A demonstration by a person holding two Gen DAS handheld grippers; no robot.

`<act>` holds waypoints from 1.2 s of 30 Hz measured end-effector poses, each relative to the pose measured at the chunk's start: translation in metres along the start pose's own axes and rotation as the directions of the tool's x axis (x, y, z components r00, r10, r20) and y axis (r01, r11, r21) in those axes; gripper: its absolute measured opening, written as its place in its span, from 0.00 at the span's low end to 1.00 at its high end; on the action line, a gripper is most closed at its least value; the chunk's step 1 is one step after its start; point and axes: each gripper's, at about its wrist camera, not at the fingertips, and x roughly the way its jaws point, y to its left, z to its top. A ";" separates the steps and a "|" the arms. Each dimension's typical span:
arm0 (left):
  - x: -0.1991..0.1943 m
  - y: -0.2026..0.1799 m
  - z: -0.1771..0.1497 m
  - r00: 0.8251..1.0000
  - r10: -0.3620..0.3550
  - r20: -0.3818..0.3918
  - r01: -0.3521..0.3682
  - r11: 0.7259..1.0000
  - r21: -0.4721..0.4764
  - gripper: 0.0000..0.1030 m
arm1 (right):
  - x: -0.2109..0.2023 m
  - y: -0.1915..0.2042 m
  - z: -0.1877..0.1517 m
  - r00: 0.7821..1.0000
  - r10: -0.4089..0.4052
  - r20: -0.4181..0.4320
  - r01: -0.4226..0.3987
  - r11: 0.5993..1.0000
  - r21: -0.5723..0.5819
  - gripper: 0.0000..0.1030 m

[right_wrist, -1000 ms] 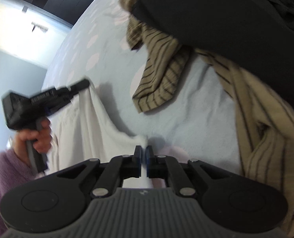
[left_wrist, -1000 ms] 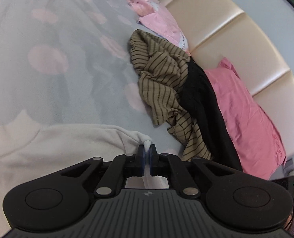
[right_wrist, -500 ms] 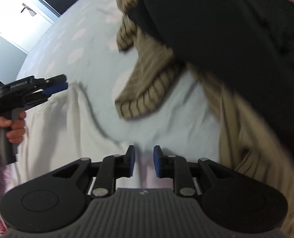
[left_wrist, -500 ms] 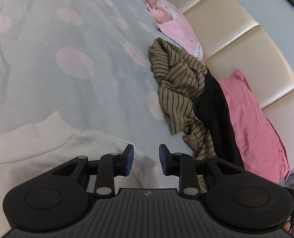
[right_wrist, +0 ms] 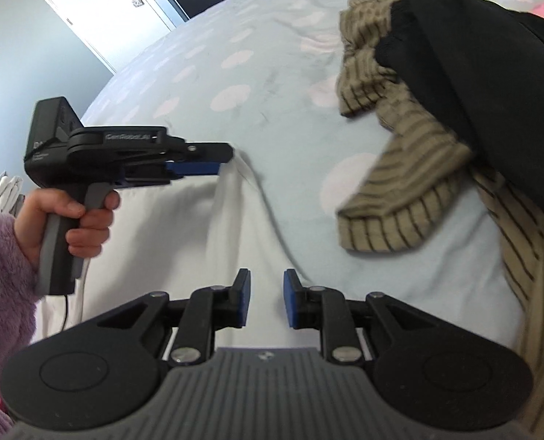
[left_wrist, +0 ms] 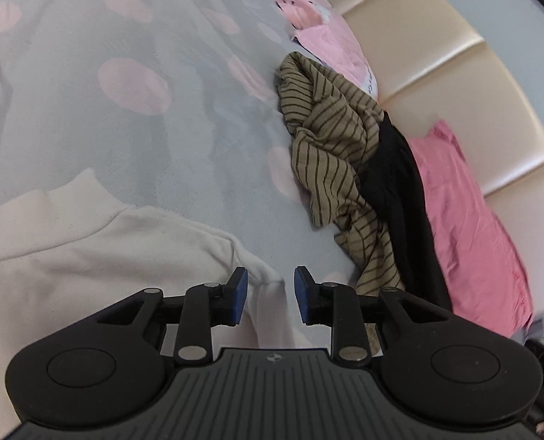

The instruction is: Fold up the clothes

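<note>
A cream garment (left_wrist: 88,256) with a ribbed collar lies flat on the bed at the lower left of the left wrist view. My left gripper (left_wrist: 270,293) hangs open just over its corner, and the pads do not touch the cloth. In the right wrist view the same garment (right_wrist: 184,242) spreads below my right gripper (right_wrist: 266,299), which is open and holds nothing. There the left gripper (right_wrist: 222,163) shows from the side over the garment's far corner, held by a hand (right_wrist: 70,216) in a purple fleece sleeve.
A crumpled olive striped garment (left_wrist: 330,154) and a black one (left_wrist: 400,190) lie heaped to the right, against pink pillows (left_wrist: 470,220) and a beige padded headboard (left_wrist: 455,73). The grey bedsheet (left_wrist: 143,128) has pink dots. A white door (right_wrist: 99,3) stands far behind.
Both grippers were shut on corners of the cream garment and have opened and let go. The cloth now lies flat, and the right gripper has drawn back and rolled.
</note>
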 end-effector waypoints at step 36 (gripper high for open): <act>0.021 -0.009 -0.011 0.999 0.037 -0.040 -0.026 0.970 0.243 0.12 | 0.054 0.074 0.039 0.967 -0.224 0.123 0.251 0.921 -0.298 0.04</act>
